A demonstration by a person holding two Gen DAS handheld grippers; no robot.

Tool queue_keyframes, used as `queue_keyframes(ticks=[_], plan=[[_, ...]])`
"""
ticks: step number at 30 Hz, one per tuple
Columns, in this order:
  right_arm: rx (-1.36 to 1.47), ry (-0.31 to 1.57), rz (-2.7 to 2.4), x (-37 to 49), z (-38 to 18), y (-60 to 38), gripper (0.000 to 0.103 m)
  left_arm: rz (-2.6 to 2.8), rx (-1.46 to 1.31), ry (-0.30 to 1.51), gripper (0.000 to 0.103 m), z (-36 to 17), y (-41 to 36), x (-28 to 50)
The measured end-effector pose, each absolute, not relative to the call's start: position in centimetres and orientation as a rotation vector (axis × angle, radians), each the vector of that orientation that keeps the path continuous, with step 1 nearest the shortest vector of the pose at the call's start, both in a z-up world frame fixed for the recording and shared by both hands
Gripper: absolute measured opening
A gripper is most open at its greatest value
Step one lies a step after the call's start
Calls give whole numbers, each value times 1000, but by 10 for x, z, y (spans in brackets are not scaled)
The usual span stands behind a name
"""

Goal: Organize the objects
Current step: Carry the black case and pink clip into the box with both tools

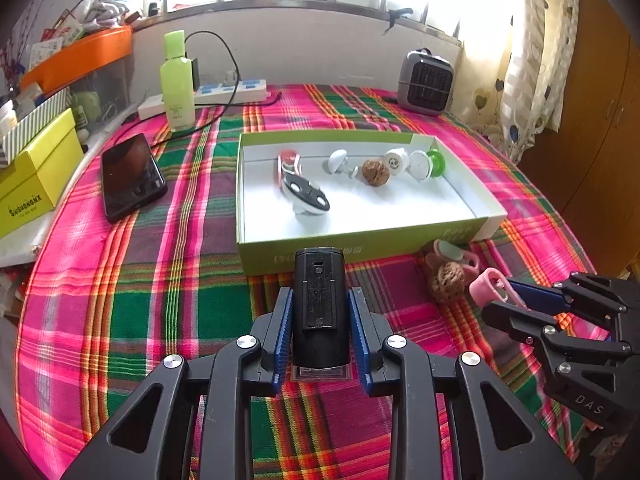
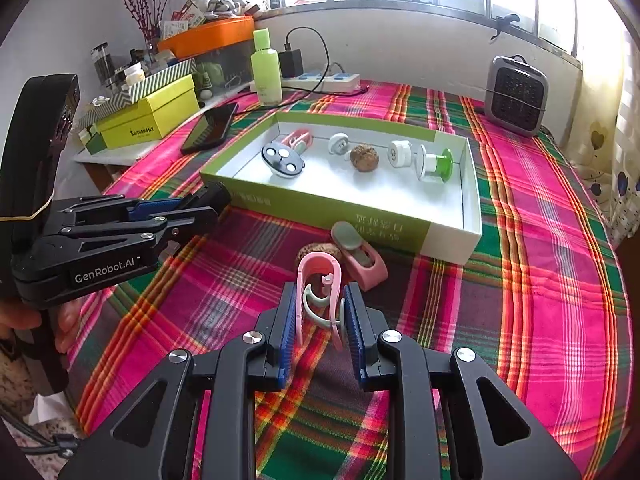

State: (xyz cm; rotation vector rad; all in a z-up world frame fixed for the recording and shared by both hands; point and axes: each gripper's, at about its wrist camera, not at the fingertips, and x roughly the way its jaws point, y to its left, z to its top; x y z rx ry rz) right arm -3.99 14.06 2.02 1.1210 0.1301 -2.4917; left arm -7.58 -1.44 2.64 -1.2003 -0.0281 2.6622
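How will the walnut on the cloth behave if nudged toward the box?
The walnut looks round, so it would probably roll rather than slide. Its wrinkled shell and the plaid tablecloth likely stop it soon. It probably is light and rigid.

Home room, plaid tablecloth [image 1: 160,320], heart-print curtain [image 1: 532,60]

Your left gripper [image 1: 320,304] holds a block [image 1: 319,304] just before the box [image 1: 360,240]; your right gripper [image 2: 320,312], to its right, holds a clip [image 2: 320,288], a walnut [image 2: 318,251] behind it, near the box front
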Motion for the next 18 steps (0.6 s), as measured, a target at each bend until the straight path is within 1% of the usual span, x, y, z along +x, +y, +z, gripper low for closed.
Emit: queue_keyframes(ticks=[18], plan=[[1091, 64, -2534, -69, 34, 152, 24, 2667, -1164, -40, 25, 41, -1, -98]])
